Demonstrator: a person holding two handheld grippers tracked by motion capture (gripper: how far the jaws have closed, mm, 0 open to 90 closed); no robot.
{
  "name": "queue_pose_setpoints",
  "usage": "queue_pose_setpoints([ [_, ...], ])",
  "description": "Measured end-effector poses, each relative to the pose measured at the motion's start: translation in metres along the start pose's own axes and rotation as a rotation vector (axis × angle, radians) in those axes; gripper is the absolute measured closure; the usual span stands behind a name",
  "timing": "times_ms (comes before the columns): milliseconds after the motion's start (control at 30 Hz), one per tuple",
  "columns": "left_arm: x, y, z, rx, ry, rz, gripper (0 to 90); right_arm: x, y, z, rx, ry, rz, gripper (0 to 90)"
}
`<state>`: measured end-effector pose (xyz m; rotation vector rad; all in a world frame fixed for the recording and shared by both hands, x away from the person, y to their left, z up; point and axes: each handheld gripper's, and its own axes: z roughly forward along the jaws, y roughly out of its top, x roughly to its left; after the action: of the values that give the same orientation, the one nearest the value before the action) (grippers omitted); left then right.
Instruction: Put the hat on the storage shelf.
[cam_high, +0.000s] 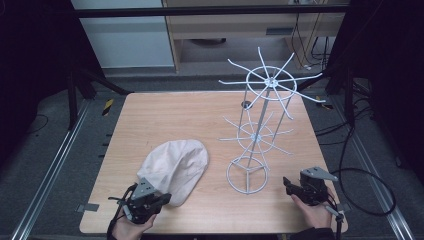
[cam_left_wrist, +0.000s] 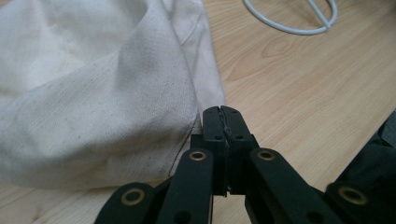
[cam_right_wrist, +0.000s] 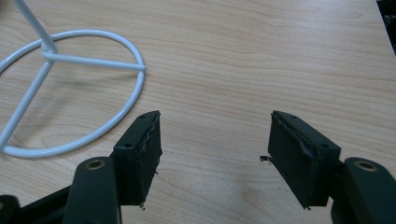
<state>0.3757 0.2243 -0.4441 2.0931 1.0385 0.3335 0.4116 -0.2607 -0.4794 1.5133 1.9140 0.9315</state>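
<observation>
At the left of the high view, the left gripper (cam_high: 161, 199) lies low near the front edge of the pale wooden table (cam_high: 165, 120), its tips at the near rim of a crumpled off-white cloth cap (cam_high: 176, 167). From that height it is hard to tell whether the tips touch the cloth. The left gripper view is clearer: the jaws are clenched together with nothing visible between the pads, and the gripper (cam_left_wrist: 221, 112) sits just beside the cap's lower hem (cam_left_wrist: 93, 107), with the fabric's edge right against the left-hand jaw.

In the middle stands a tall white wire rack with a ring base and spoked tiers (cam_high: 256, 135), upright and apart from the cap, with bare tabletop between them. The high view takes in its two tiers of spokes; the right gripper view shows just the ring base (cam_right_wrist: 70, 88) on the wood.

At the right, the right gripper (cam_high: 287, 184) is held near the front right corner, near the base ring. Its own view shows the jaws released wide (cam_right_wrist: 215, 135) over bare wood, gripping nothing, with open table ahead and to the right.
</observation>
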Motion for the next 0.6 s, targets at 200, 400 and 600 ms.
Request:
queue_pose_setpoints([
  [200,0.022,-0.004,-0.01,-0.015,0.055,-0.066,89.5,-0.001,0.0,0.0,0.0,-0.002,0.001,34.9],
  [400,0.042,-0.007,-0.015,-0.024,0.128,-0.098,89.5,-0.001,0.0,0.0,0.003,-0.003,-0.002,34.8],
  [600,0.055,-0.009,-0.017,-0.021,0.202,-0.103,89.6,-0.001,-0.001,0.001,0.003,-0.002,-0.001,34.8],
])
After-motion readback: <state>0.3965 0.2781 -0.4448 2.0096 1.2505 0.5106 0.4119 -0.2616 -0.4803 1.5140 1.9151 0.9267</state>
